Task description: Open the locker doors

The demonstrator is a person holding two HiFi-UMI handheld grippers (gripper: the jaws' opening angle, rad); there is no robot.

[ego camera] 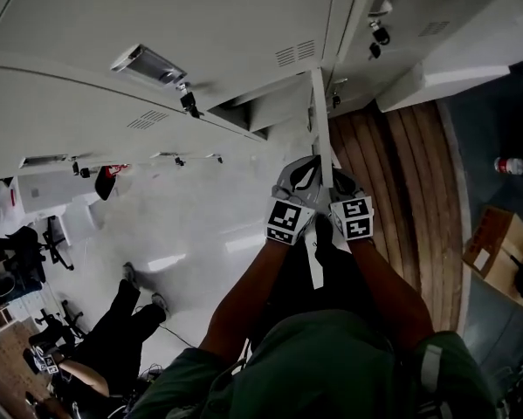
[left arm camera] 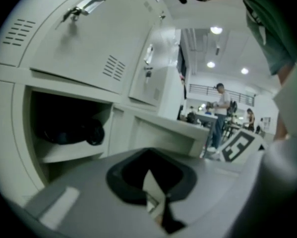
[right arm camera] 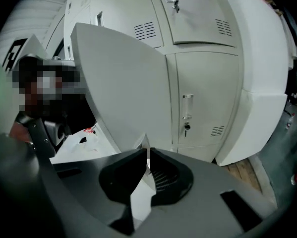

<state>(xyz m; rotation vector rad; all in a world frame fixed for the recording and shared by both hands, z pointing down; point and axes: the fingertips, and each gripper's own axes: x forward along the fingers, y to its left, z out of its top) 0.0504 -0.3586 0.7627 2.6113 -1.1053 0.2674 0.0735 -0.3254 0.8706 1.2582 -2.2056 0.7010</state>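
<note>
Pale glossy floor [ego camera: 200, 225] fills the left of the head view and meets a strip of wooden decking [ego camera: 401, 190] on the right. A bank of off-white lockers [ego camera: 156, 16] runs across the top, with vent slots and small latch handles. One locker door [right arm camera: 118, 93] stands swung out. From above it shows only as a thin white edge [ego camera: 318, 120] running toward the person, while the right gripper view shows its broad blank face rising up and to the left of the jaws. Beside it sits a shut locker with an upright handle [right arm camera: 187, 108].

An open compartment [left arm camera: 64, 128] in the left gripper view holds a dark rounded object [left arm camera: 84, 132] on its shelf (too dim to name). Both forearms reach forward from a green shirt [ego camera: 331, 365], and the marker cubes [ego camera: 287, 221] sit side by side.

The right gripper [right arm camera: 144, 167] has its jaws pinched nearly closed on the thin lower edge of the door. The left gripper [left arm camera: 153, 192] converges on the same spot. Its jaws are drawn together on a pale sliver that appears to be that same door edge.

A second person in dark clothes [ego camera: 126, 321] stands on the floor at lower left. A cardboard box [ego camera: 497, 251] lies past the decking, with a small bottle [ego camera: 512, 166] beyond it.
</note>
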